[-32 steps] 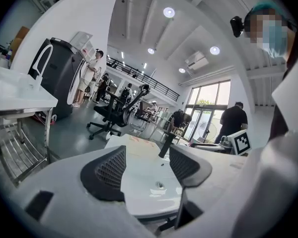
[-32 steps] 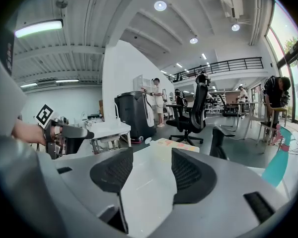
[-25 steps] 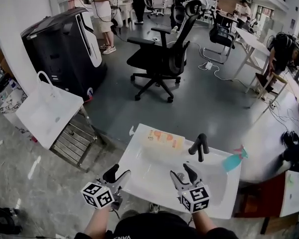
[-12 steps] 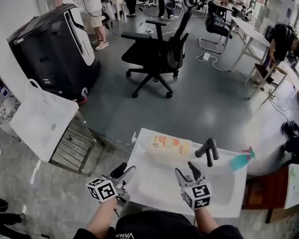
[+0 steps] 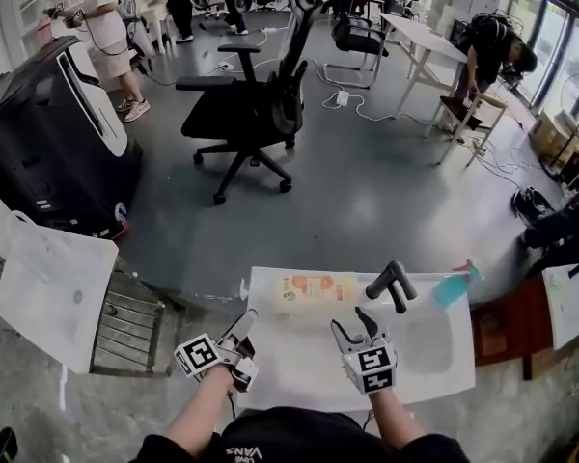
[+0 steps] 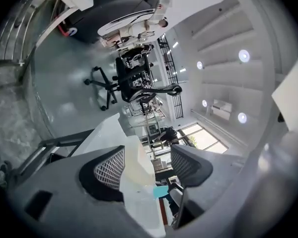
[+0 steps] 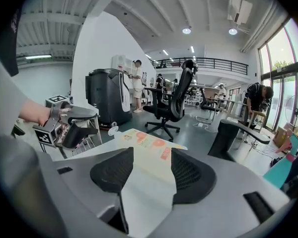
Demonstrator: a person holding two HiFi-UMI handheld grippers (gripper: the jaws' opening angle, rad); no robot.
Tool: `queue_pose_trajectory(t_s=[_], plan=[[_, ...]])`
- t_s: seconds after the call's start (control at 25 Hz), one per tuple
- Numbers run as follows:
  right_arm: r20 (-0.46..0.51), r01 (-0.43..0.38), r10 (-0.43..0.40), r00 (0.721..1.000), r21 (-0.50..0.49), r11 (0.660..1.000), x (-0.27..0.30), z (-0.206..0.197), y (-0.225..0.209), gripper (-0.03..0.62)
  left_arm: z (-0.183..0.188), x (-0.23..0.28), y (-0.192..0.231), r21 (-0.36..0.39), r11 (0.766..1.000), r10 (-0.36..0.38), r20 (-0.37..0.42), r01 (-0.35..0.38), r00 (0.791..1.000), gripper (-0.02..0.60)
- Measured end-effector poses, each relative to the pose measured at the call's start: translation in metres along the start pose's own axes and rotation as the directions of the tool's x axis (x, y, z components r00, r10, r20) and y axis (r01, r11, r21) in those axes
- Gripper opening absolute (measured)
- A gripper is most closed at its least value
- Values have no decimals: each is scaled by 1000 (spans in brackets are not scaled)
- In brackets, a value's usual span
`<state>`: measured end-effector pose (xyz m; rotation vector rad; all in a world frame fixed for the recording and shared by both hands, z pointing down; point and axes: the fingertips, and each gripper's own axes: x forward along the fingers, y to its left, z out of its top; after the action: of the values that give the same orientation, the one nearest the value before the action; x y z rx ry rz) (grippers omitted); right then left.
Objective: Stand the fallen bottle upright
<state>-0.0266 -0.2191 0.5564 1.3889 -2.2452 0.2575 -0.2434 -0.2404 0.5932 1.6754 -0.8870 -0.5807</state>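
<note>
The fallen bottle (image 5: 314,287), pale with an orange label, lies on its side at the far edge of the white basin top (image 5: 299,360). In the right gripper view the bottle (image 7: 148,143) lies straight ahead, beyond the jaws. My right gripper (image 5: 352,326) is open over the middle of the top, short of the bottle, with nothing between its jaws (image 7: 151,175). My left gripper (image 5: 244,324) hangs open at the top's left edge, rolled onto its side. In its own view the left gripper (image 6: 146,165) looks along the white top with nothing gripped.
A black faucet (image 5: 391,283) stands just right of the bottle, with a teal spray bottle (image 5: 454,285) beyond it. A brown stool (image 5: 507,326) is at the right, a metal rack (image 5: 125,326) and white tub (image 5: 48,292) at the left. An office chair (image 5: 251,104) stands on the floor ahead.
Both grippers have sunk toward the white top. The left one has rolled onto its side and moved in to the top's left edge. The bottle has not moved.
</note>
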Motion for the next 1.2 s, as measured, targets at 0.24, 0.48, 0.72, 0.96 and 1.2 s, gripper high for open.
queue_pose_trajectory(t_s=[0.24,0.48,0.72,0.96,1.2], plan=[[-12,72,-72,997,37,997,6,1,-4,221,22,33,33,-257,966,-19,92,42,996,284],[-32,98,-96,995,57,994,13,-3,-4,221,27,48,60,-387,922,45,147,16,988,296],[-44,123,-121,992,62,990,22,-3,-7,221,33,65,75,-420,907,89,160,-14,983,299],[-50,130,-127,991,67,989,27,-3,-9,221,40,75,76,-421,906,138,199,-43,970,294],[-92,123,-120,989,25,992,37,-14,-15,224,34,75,91,-406,901,243,170,-156,955,112]])
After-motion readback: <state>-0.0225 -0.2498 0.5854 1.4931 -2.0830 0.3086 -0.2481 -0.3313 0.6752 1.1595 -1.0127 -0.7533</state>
